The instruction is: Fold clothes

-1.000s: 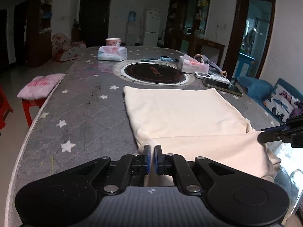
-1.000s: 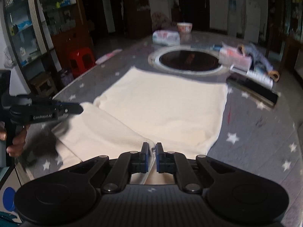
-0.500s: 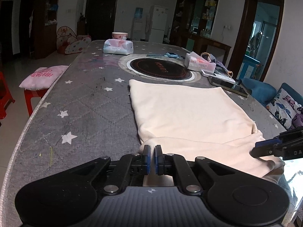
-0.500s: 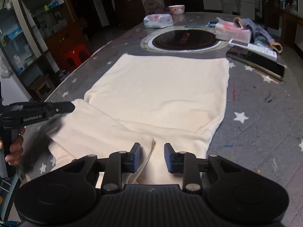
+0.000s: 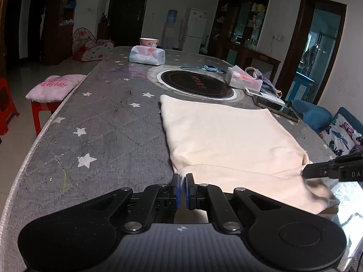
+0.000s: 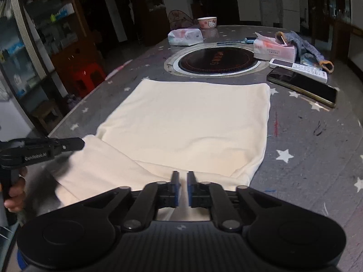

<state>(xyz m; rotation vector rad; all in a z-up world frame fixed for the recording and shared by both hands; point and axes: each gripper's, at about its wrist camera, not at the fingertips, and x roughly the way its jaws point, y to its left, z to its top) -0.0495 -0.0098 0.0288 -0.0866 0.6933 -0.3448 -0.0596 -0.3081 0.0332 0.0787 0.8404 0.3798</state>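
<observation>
A cream garment (image 5: pixel 229 136) lies flat on the grey star-patterned table (image 5: pixel 102 136), with its near edge folded over into a band. My left gripper (image 5: pixel 182 189) is at the band's left end, jaws nearly closed with a narrow gap, and I cannot see cloth between the pads. My right gripper (image 6: pixel 183 188) is over the band's right end in the right wrist view, where the garment (image 6: pixel 192 122) also shows. Its jaws stand slightly apart and hold nothing. Each gripper shows in the other's view: the right one (image 5: pixel 329 170), the left one (image 6: pixel 45 149).
Beyond the garment is a round inset hotplate (image 6: pixel 215 60). Around it lie tissue packs (image 6: pixel 185 36), a bowl (image 6: pixel 207 22), a remote (image 6: pixel 297 66), a phone (image 6: pixel 301 86) and a knitted item (image 6: pixel 304 43). A stool with a pink cushion (image 5: pixel 54 87) stands left of the table.
The right gripper opened and let go of the folded cloth edge, then narrowed again. The folded band now rests on the table. The left gripper stayed nearly closed at the left end.
</observation>
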